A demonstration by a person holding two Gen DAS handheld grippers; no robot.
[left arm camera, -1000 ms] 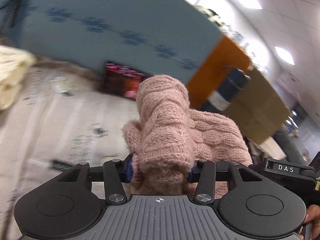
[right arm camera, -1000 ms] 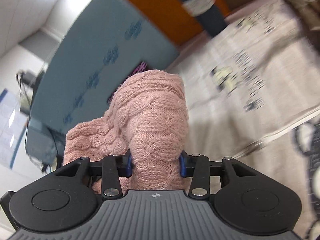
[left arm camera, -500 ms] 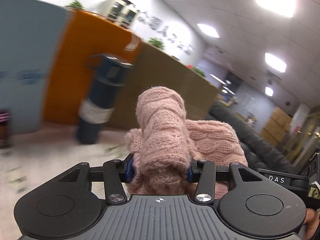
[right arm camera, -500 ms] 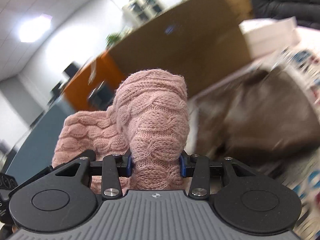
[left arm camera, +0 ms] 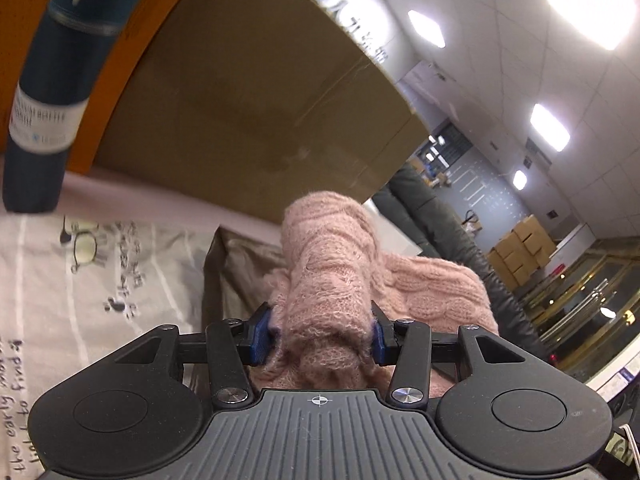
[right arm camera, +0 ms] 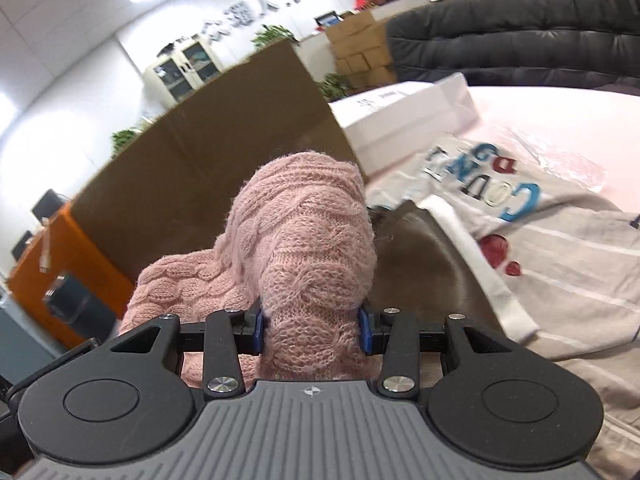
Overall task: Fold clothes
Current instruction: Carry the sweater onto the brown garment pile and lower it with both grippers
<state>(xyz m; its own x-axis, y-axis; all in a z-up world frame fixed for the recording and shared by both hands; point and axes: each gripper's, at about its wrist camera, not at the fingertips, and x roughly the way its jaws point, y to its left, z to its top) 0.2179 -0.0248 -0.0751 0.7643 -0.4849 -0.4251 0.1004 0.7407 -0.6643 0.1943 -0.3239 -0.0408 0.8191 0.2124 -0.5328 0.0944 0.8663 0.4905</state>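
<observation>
A pink cable-knit sweater [left arm camera: 328, 264] is bunched between the blue pads of my left gripper [left arm camera: 320, 336], which is shut on it. My right gripper [right arm camera: 310, 328] is shut on another bunched part of the same pink sweater [right arm camera: 308, 240]. The sweater hangs between the two grippers, lifted above a brown garment [right arm camera: 424, 264] that lies on the printed bed sheet [left arm camera: 80, 280]. The brown garment also shows in the left wrist view [left arm camera: 236, 276]. The gripped edges themselves are hidden inside the folds.
A white T-shirt with coloured letters [right arm camera: 520, 216] lies to the right of the brown garment. A large cardboard panel [left arm camera: 260, 112] stands behind. A dark blue bottle [left arm camera: 60, 80] stands at far left. A white box [right arm camera: 404, 116] and a black sofa [right arm camera: 520, 32] lie beyond.
Both grippers have swung to the right with the pink sweater held in them. The view moved from the blue panel and bare sheet to the cardboard, brown garment and white T-shirt.
</observation>
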